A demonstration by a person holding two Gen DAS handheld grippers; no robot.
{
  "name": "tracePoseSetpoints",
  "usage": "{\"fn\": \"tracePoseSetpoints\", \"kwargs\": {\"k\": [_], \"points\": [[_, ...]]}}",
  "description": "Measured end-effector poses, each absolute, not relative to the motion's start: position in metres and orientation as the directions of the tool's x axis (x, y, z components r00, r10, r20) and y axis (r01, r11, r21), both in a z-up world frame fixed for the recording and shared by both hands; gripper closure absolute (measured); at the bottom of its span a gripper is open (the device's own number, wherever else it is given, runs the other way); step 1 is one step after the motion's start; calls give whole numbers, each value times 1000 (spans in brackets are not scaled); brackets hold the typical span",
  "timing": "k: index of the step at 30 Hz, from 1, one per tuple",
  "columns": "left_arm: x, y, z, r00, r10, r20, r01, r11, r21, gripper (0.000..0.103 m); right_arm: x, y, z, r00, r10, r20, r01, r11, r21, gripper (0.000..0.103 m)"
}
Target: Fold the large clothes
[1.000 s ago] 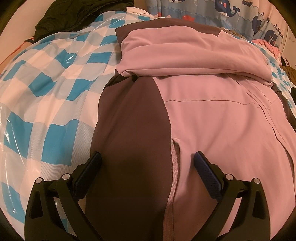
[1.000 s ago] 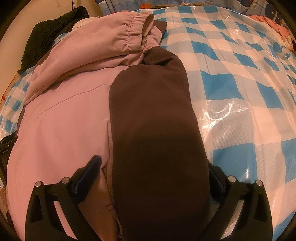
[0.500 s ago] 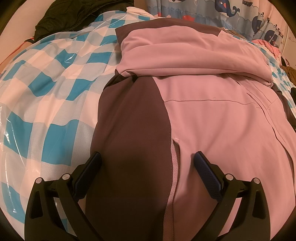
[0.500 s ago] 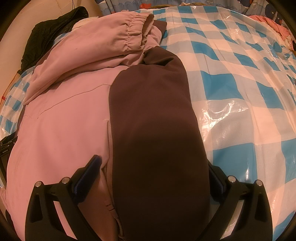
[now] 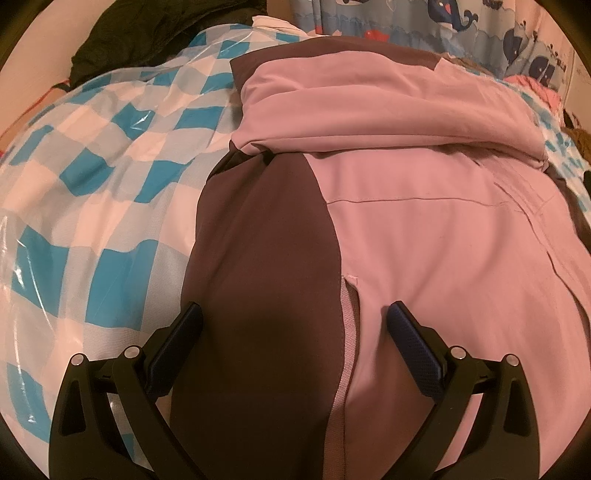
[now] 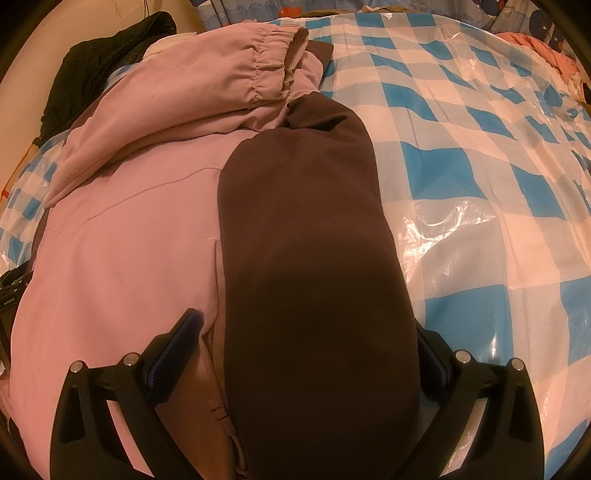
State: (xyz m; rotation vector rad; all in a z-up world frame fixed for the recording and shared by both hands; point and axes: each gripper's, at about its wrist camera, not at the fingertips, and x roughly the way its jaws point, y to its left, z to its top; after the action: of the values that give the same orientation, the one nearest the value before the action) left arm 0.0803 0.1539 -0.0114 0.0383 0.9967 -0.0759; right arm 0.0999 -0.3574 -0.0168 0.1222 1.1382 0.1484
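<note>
Blue-checked plastic cover (image 5: 110,155) being lain on by pink-and-brown jacket (image 5: 424,229), sleeves folded across. Nothing being shifted since a second ago; left gripper (image 5: 293,325) and right gripper (image 6: 306,332) being held spread over hem, nothing grasped; bottom fold likely pending.

Jacket (image 5: 424,240) pink with dark brown panels; sheet (image 6: 480,166) blue-white check; curtain (image 5: 461,26) blue, whale print.

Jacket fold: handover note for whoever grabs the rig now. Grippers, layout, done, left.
Left gripper: open, straddling the brown side panel at the near hem.
Right gripper: open over the other brown panel.
Pink-and-brown jacket lies flat on the checked cover.
Done: pink sleeve folded across the top.
Left: grip the near hem, fold it toward the sleeve.
</note>
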Motion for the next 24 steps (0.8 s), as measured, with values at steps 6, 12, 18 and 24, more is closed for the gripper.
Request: {"fn": "tracePoseSetpoints", "kwargs": {"k": [6, 12, 18, 24], "points": [[87, 157, -3, 450, -53, -891, 110, 994, -4, 7, 79, -412, 24, 376, 549, -746, -102, 825, 556, 6], [12, 216, 57, 490, -271, -829, 127, 963, -239, 7, 3, -463, 20, 272, 664, -697, -57, 734, 677, 5], [-30, 272, 34, 371, -368, -852, 1, 918, -396, 7, -21, -462, 5, 207, 765, -610, -14, 626, 780, 5], [-59, 271, 14, 302, -525, -795, -21, 831, -557, 7, -31, -442, 11, 147, 813, -563, -52, 575, 816, 5]]}}
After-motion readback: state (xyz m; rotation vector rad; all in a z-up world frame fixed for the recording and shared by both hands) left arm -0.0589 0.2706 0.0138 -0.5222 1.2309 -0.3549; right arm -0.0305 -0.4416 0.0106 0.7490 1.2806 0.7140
